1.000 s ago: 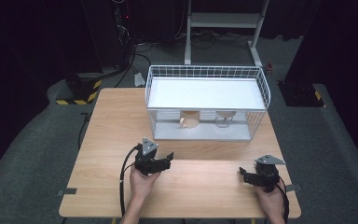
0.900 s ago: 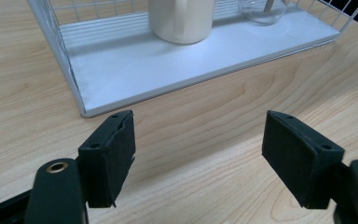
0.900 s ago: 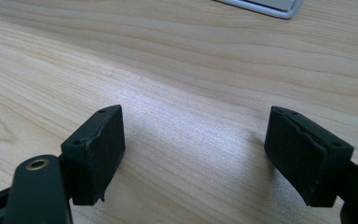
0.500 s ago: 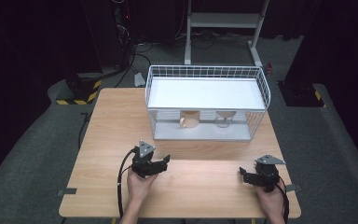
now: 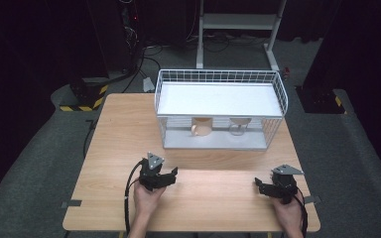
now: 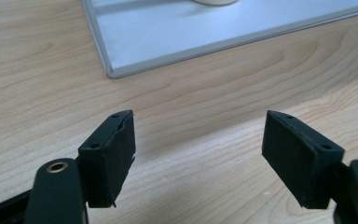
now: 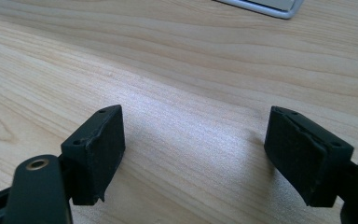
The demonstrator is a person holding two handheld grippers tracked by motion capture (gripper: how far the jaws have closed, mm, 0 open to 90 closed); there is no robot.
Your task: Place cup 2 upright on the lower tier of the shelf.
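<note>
Two hand-held grippers, both empty. Left gripper (image 5: 171, 174): jaws parted, bare wood between its matte black pads (image 6: 116, 154), nearest the rack's front. Right gripper (image 5: 260, 186): jaws likewise apart, holding nothing, at the table's (image 5: 114, 148) near right edge. One white wire rack (image 5: 221, 111), rectangular, solid flat top and pale tray base, at the table's far side. Two cups on its lower level: tan mug (image 5: 202, 128), opaque, handled; clear glass cup (image 5: 238, 127) beside it. Progress, judged: no item grasped; reach, grip and removal all outstanding. Tabletop: light grained wood.

Cup (image 5: 202, 127) and glass (image 5: 238, 127) half behind shelf
</note>
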